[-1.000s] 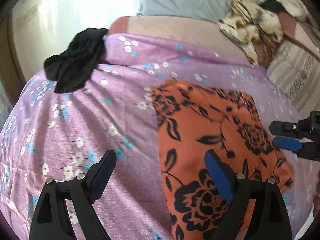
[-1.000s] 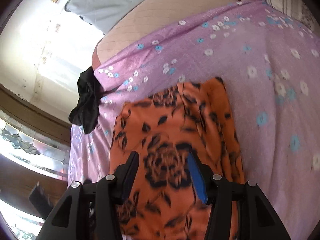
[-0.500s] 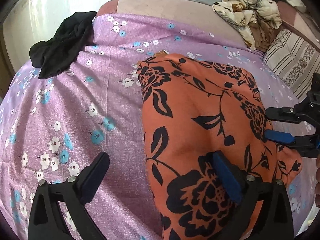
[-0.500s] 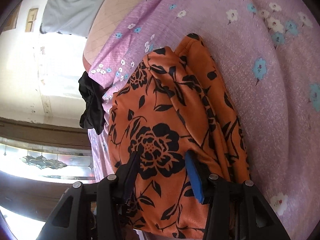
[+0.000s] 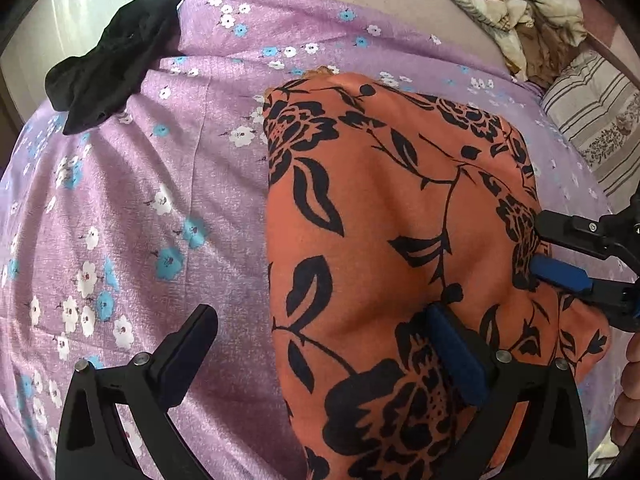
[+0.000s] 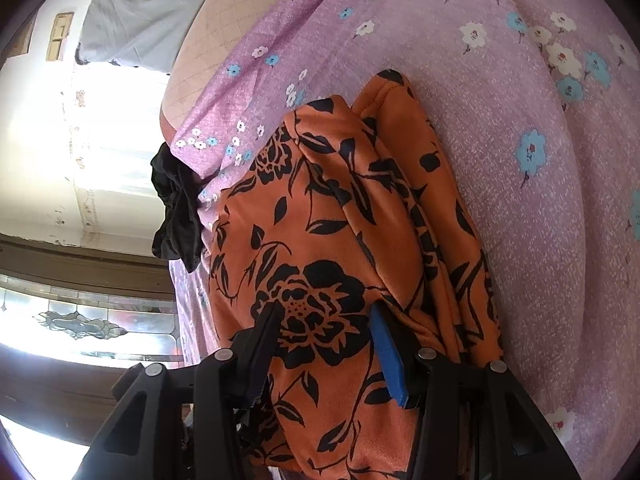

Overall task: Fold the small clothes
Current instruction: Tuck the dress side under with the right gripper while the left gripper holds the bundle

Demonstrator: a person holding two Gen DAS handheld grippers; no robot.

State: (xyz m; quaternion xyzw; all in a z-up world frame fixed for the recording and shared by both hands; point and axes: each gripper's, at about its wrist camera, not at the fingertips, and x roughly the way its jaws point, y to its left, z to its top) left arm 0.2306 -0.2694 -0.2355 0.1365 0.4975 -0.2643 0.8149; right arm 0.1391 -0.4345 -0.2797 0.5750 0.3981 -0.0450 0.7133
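Since the earlier frames both tools have sunk closer to the bed, and the left one has spread wider. One crumpled black garment (image 5: 114,60) lies at the far left edge of the purple flowered bedsheet (image 5: 160,208). One folded orange cloth with black flowers (image 5: 384,216) lies mid-bed. The left tool (image 5: 320,336) stands open astride the cloth's left edge. The right tool (image 6: 324,328) is half-open over it, gripping nothing.
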